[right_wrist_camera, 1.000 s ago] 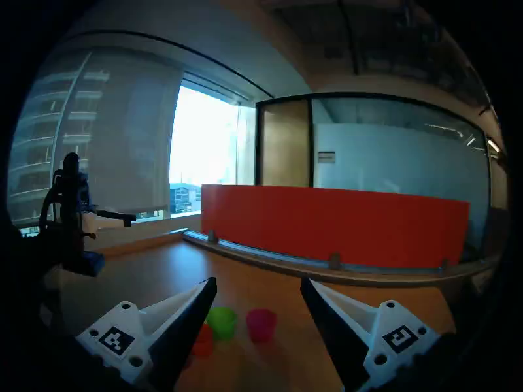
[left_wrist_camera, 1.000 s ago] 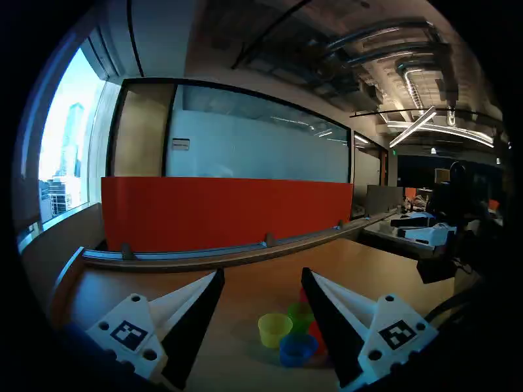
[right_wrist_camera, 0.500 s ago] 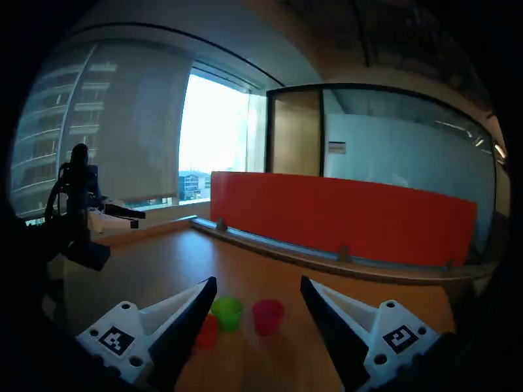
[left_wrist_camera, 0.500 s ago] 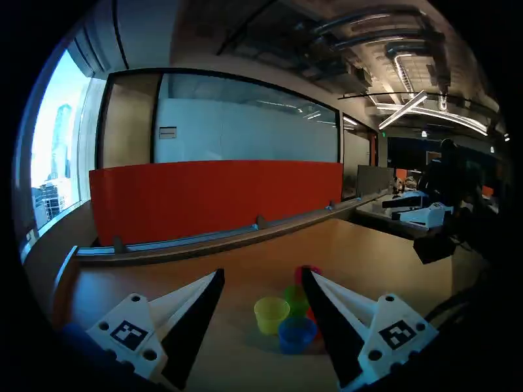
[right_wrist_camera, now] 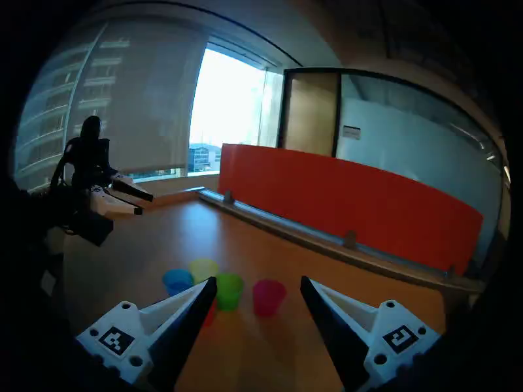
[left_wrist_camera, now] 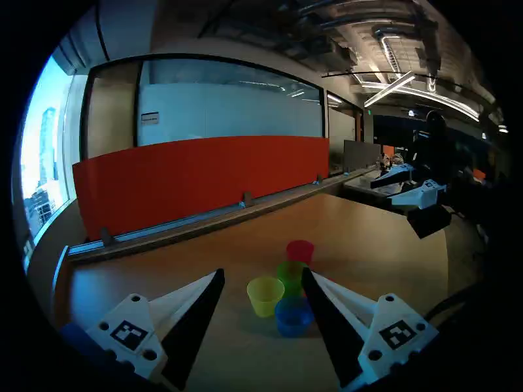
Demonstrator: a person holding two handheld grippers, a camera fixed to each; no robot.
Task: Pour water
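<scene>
Several small plastic cups stand clustered on the wooden table (left_wrist_camera: 366, 248). In the left gripper view a yellow cup (left_wrist_camera: 265, 295), a blue cup (left_wrist_camera: 293, 316), a green cup (left_wrist_camera: 289, 274) and a pink cup (left_wrist_camera: 300, 251) sit just past my left gripper (left_wrist_camera: 261, 274), which is open and holds nothing. In the right gripper view the blue cup (right_wrist_camera: 177, 281), yellow cup (right_wrist_camera: 203, 268), green cup (right_wrist_camera: 229, 291) and pink cup (right_wrist_camera: 269, 297) lie ahead of my open, empty right gripper (right_wrist_camera: 258, 281). An orange cup (right_wrist_camera: 210, 313) is partly hidden behind its left finger.
A red divider panel (left_wrist_camera: 196, 173) on a metal rail runs along the table's far edge. The other hand-held gripper appears at the right (left_wrist_camera: 415, 196) in the left gripper view, and at the left (right_wrist_camera: 108, 196) in the right gripper view. Bright windows (right_wrist_camera: 225, 111) lie behind.
Both views have tipped down toward the table. The cups sit higher in both views, and the blue and yellow cups have come into the right gripper view. Both grippers stay open.
</scene>
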